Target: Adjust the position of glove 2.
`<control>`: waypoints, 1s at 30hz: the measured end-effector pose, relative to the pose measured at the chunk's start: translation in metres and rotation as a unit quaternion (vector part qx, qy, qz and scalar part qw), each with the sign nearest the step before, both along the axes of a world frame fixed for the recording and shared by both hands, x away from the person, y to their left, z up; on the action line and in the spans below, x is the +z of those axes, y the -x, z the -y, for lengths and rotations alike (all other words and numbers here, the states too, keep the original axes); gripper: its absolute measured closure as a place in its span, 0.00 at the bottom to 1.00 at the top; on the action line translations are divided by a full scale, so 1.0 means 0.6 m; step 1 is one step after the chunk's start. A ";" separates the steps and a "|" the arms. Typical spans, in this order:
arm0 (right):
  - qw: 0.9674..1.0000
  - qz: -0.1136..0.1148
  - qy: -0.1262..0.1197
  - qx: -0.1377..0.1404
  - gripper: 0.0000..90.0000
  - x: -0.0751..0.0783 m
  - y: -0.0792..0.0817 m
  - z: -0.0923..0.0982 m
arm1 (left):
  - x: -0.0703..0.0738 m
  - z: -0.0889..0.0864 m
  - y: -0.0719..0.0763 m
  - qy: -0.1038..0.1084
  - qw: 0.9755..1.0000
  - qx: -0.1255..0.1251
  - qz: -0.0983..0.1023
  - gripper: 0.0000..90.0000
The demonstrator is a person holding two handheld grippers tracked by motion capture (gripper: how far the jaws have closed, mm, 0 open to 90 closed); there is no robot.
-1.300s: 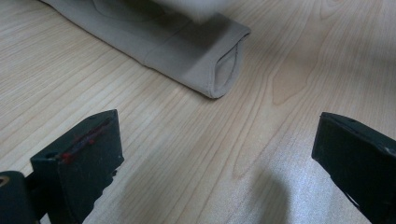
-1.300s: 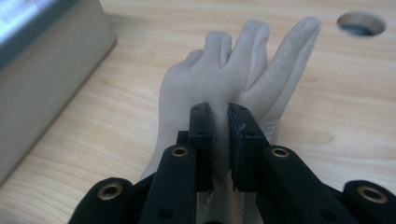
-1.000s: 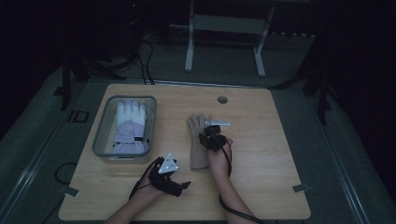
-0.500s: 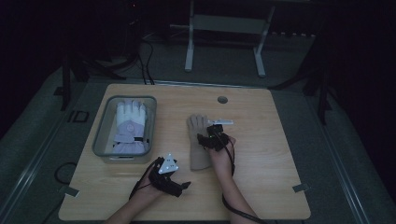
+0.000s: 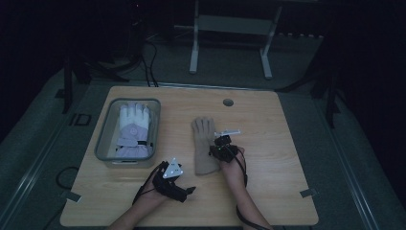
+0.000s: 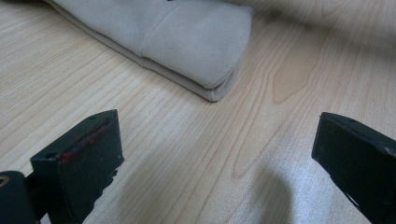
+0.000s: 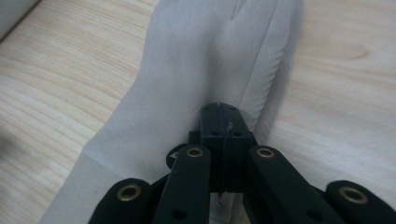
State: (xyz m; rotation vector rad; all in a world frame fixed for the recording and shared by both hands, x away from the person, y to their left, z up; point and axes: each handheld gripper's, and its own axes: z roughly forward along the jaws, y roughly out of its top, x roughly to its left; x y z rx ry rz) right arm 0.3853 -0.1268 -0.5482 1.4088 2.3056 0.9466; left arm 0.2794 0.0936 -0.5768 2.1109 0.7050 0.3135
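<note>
A beige glove [image 5: 205, 143] lies flat on the wooden table [image 5: 277, 143], fingers pointing away from me. My right gripper [image 5: 219, 147] is over the glove's right side. In the right gripper view its jaws have just been closing and now meet, tips [image 7: 219, 109] down on the glove [image 7: 205, 60]; I see no fabric between them. My left gripper [image 5: 186, 189] rests near the front edge, short of the glove's cuff. In the left gripper view it [image 6: 217, 140] stands wide open over bare wood, with the cuff [image 6: 196, 46] ahead.
A clear plastic bin [image 5: 103, 143] at the table's left holds a white glove [image 5: 134, 127]. A round cable hole [image 5: 228, 102] sits near the far edge. A metal stand [image 5: 230, 28] and cables are on the floor beyond the table.
The right hand has shifted very slightly on the glove. The left hand and the glove have kept their places.
</note>
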 end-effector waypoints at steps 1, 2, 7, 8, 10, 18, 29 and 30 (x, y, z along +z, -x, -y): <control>1.000 0.001 0.002 0.001 1.00 0.000 0.001 0.000 | 0.000 0.000 0.000 -0.001 1.000 0.000 -0.001 0.02; 1.000 0.002 0.005 0.001 1.00 0.002 0.002 0.000 | 0.000 0.000 -0.001 -0.001 1.000 0.001 -0.002 0.02; 1.000 0.001 0.013 -0.001 1.00 0.004 0.002 0.003 | 0.000 0.001 0.000 -0.003 1.000 -0.002 -0.003 0.02; 1.000 0.000 0.007 -0.002 0.99 0.004 0.002 0.006 | 0.000 0.001 0.000 -0.005 1.000 -0.001 -0.001 0.02; 1.000 0.002 -0.005 -0.003 0.91 0.006 0.003 0.010 | 0.000 0.001 0.002 -0.011 1.000 0.004 0.011 0.02; 0.998 0.010 -0.045 0.052 0.20 0.018 0.006 0.026 | 0.001 0.000 0.001 0.012 1.000 0.000 0.014 0.02; 0.992 0.040 -0.044 0.113 0.17 0.038 0.010 0.059 | 0.019 0.004 -0.002 0.027 1.000 0.000 0.000 0.02; 0.992 0.039 -0.050 0.110 0.17 0.041 0.010 0.064 | 0.021 0.004 -0.005 0.024 1.000 -0.001 -0.004 0.02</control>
